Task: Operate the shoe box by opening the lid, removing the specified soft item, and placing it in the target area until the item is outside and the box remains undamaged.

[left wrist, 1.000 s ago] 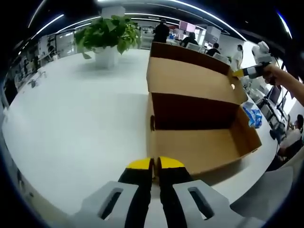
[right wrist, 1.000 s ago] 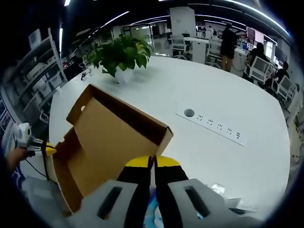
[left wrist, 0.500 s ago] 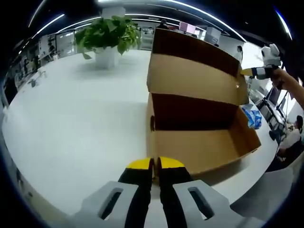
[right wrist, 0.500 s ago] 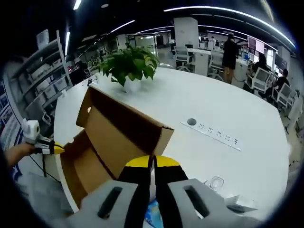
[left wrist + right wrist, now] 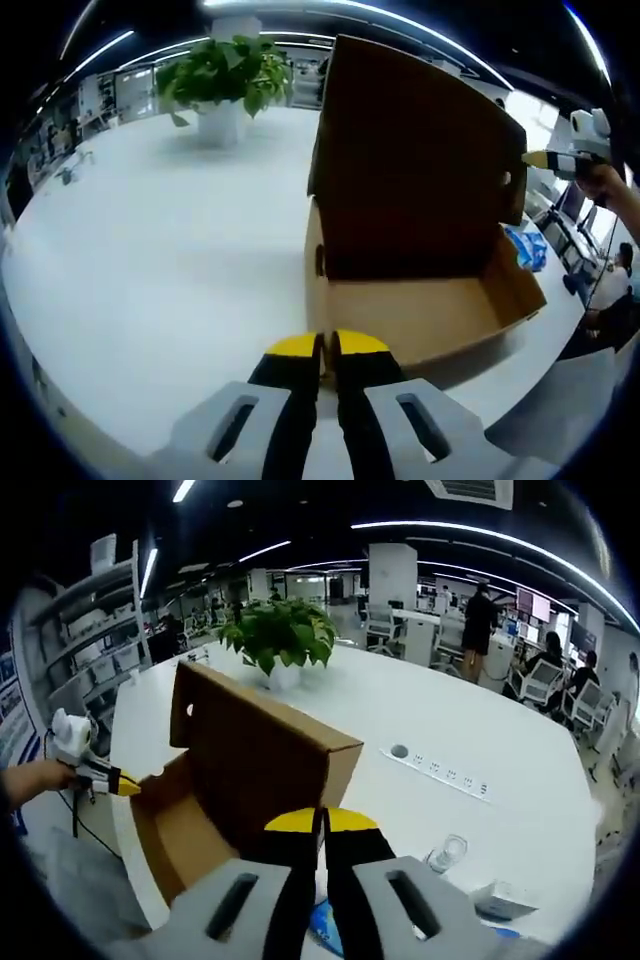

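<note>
The shoe box (image 5: 420,290) sits near the edge of the broad white table (image 5: 160,230), its lid (image 5: 415,150) tipped up nearly upright on the rear hinge, plain brown corrugated card, matte and sharp-creased, with a small round vent hole in the side wall. The left gripper (image 5: 326,345) rests low before the box's near wall with its yellow-tipped jaws pressed together on nothing. The right gripper (image 5: 320,822) sits just behind the raised lid, jaws likewise closed; whether they pinch the lid's rim I cannot tell. I'd judge the card light and fairly stiff but easy to crease or tear at the hinge, so the lid wants a gentle hold on its free edge, not a hard push back. A soft blue-and-white packet (image 5: 530,245) lies on the table just beside the box's far end; it looks limp and light, best pinched at a fold. Whether anything lies inside the box is hidden. A leafy potted plant (image 5: 280,640) stands farther along the table, with a power strip (image 5: 438,770) set into the top.
</note>
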`<action>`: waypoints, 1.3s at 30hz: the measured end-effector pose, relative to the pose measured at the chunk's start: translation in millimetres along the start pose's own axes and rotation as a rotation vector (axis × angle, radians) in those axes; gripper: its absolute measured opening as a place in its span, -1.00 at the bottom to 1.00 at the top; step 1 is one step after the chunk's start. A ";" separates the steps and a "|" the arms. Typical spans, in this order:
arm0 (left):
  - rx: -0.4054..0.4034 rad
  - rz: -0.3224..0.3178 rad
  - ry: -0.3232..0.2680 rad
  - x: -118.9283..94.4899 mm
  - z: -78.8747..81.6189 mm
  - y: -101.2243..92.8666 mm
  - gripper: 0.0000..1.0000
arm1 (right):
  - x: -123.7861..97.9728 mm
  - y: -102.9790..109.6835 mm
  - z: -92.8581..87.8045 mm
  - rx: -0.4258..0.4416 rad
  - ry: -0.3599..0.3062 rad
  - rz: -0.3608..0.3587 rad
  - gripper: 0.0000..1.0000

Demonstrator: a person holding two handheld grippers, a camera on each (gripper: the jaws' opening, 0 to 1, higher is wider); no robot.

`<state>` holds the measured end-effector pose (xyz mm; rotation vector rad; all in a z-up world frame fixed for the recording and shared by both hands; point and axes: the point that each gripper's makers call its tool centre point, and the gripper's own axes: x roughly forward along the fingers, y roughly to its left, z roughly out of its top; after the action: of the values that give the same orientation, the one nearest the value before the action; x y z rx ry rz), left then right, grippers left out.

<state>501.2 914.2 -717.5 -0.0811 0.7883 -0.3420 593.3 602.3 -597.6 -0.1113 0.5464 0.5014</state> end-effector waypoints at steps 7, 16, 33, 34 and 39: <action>-0.002 -0.002 -0.004 -0.2 0.1 0.2 -0.96 | -13.7 14.2 -5.9 -0.042 -0.038 -0.029 -1.00; 0.010 0.003 -0.007 -0.6 -0.2 -0.4 -0.96 | -25.2 25.4 -15.1 -0.048 -0.098 -0.063 -1.00; 0.050 0.016 -0.018 -2.0 0.4 -1.9 -0.93 | -41.4 45.7 -37.0 -0.020 -0.149 -0.087 -0.99; 0.053 0.016 -0.018 -2.4 0.5 -2.1 -0.93 | -41.7 45.9 -37.5 -0.019 -0.149 -0.087 -0.99; 0.071 0.018 -0.039 -8.1 7.0 -2.3 -0.88 | -44.2 50.9 -45.9 -0.015 -0.154 -0.088 -0.97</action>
<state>500.2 914.3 -706.6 -0.0141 0.7372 -0.3500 514.5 617.3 -612.1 -0.1099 0.3851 0.4242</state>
